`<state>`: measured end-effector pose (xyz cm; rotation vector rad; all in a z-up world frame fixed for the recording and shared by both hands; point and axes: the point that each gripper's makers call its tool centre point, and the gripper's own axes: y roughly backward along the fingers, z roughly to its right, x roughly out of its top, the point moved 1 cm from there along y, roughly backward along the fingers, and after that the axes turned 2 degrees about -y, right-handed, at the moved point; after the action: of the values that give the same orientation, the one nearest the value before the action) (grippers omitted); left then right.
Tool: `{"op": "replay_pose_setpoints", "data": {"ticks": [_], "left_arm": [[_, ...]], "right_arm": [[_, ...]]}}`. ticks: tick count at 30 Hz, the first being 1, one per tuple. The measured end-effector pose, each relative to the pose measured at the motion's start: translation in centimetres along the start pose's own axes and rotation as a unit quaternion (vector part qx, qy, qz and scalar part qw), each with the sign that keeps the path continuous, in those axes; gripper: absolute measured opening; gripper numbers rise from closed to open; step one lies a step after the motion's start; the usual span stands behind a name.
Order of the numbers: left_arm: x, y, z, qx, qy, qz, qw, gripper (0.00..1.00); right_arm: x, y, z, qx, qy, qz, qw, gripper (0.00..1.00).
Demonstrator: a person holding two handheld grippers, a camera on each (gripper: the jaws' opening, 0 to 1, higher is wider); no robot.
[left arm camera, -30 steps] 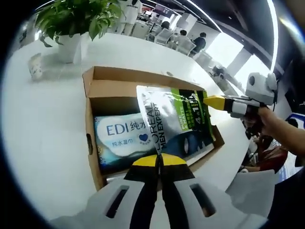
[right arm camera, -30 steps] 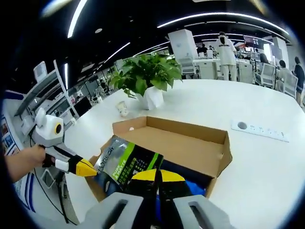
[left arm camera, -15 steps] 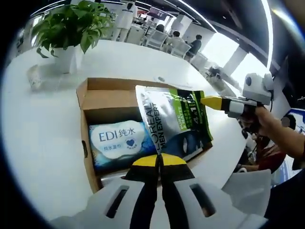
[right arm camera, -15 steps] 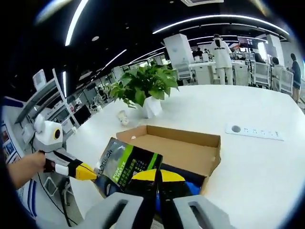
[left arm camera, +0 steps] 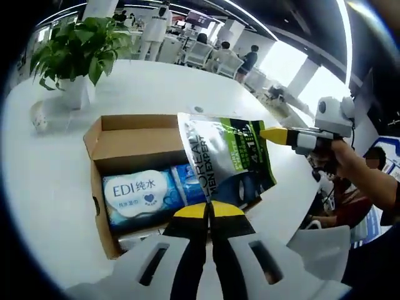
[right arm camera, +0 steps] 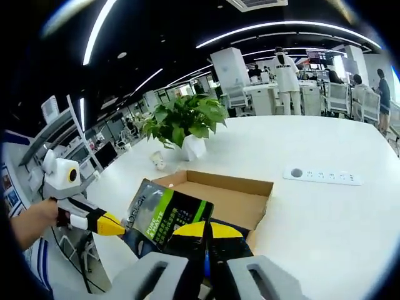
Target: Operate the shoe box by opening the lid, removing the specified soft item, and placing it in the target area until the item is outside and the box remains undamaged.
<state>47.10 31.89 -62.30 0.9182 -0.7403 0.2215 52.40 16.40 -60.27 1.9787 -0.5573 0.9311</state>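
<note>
A silver, green and black L'Oreal Men Expert pouch (left arm camera: 225, 159) hangs in the air above an open cardboard shoe box (left arm camera: 125, 144). My left gripper (left arm camera: 209, 206) is shut on the pouch's near edge. My right gripper (left arm camera: 270, 133), coming in from the right with a yellow tip, pinches the pouch's far corner. In the right gripper view the same pouch (right arm camera: 165, 215) stands above the box (right arm camera: 219, 197), with my right gripper (right arm camera: 206, 226) shut on it and my left gripper (right arm camera: 115, 229) at its left edge. A blue and white EDI wipes pack (left arm camera: 134, 190) lies in the box.
The box rests on a wide white table (right arm camera: 312, 219). A potted plant (left arm camera: 72, 56) and a small white cup (left arm camera: 39, 117) stand behind the box. A white power strip (right arm camera: 322, 176) lies to the right. The table edge runs close on the person's side, and people sit beyond it.
Both grippers have risen with the pouch held between them. The box now looks smaller and lower in both views, and the wipes pack shows more fully.
</note>
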Motion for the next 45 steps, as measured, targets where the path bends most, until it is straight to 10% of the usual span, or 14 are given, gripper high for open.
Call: {"op": "replay_pose_setpoints", "data": {"ticks": [45], "left_arm": [[-0.3,-7.2,9.8,-0.045,-0.004,-0.026,0.9987,0.00]], "right_arm": [[-2.1,6.9,9.9,-0.045,-0.015,-0.019,0.9987,0.00]]}}
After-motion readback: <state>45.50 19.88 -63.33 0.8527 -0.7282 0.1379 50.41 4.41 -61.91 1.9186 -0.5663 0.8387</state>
